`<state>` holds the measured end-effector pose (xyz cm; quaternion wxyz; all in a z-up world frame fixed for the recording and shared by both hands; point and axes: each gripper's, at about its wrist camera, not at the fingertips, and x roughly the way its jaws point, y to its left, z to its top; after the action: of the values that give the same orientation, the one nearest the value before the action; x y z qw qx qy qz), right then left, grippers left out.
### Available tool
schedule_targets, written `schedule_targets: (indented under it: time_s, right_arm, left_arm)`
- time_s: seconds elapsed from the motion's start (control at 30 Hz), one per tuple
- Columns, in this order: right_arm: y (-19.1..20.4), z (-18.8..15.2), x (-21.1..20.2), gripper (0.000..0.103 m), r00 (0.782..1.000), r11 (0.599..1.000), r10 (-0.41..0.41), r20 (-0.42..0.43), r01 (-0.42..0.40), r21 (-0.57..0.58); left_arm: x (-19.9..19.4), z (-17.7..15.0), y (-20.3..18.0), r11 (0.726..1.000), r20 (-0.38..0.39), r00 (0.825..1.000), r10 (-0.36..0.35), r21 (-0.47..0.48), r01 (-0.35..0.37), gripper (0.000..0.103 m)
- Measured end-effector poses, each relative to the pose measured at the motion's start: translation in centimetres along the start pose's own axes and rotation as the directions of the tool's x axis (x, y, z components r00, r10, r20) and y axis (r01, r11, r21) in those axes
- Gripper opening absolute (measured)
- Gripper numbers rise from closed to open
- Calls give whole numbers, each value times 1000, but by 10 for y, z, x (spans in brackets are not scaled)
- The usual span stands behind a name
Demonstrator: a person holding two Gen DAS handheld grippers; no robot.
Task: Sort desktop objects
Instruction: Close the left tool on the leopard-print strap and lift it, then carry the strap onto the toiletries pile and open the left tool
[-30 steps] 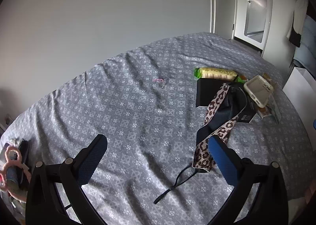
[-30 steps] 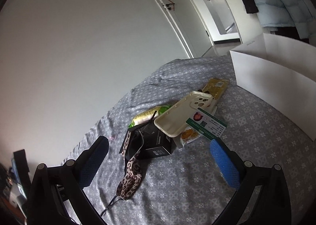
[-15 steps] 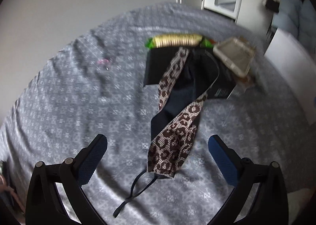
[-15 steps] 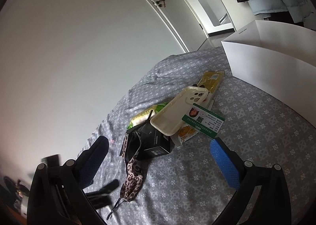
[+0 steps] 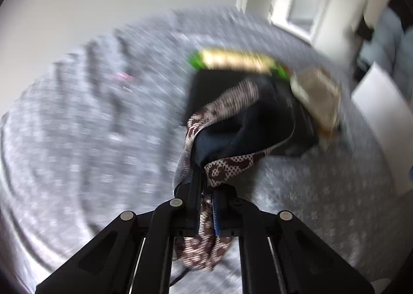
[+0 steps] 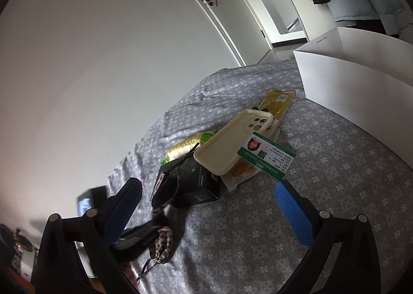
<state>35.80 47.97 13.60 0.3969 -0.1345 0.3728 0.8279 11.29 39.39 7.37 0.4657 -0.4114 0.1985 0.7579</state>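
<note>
Left claw [image 5: 205, 185]: was wide open a second ago, now closing, pinching mask [image 5: 227, 165] between its pads.
Meaning: mask likely ready to lift.
Right claw [image 6: 206, 206]: released, idle.

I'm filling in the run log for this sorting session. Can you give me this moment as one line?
left gripper: closing on leopard mask | right gripper: open, empty, above cloth | mask's far end draped on black box
</note>
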Motion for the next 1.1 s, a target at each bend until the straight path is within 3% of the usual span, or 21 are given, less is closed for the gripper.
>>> schedule_targets:
  time_s: [0.2, 0.43, 0.53, 0.73, 0.97, 1.1]
  right_arm:
    - [6, -3, -2, 103, 999, 999, -33, 7, 33, -24]
    - [15, -8, -11, 103, 998, 996, -60, 14, 61, -68]
    - [19, -10, -18, 103, 997, 992, -72, 29, 75, -97]
    - [27, -14, -17, 103, 992, 983, -123, 32, 127, -135]
    - [44, -23, -14, 103, 988, 963, -149, 41, 155, -222]
    - [51, -29, -8, 103, 988, 950, -156, 25, 157, -270]
  left_arm:
    - [-89, -7, 75, 975, 125, 979, 160, -177, -137, 6]
    - [-208, -52, 191, 892, 206, 910, 361, -360, -273, 6]
    - [-254, -81, 242, 832, 199, 865, 460, -437, -342, 7]
    - [-325, -149, 336, 667, 123, 767, 630, -592, -453, 6]
    - [-340, -223, 415, 496, -27, 704, 709, -691, -526, 6]
    - [-326, -255, 427, 413, -125, 685, 718, -716, -563, 7]
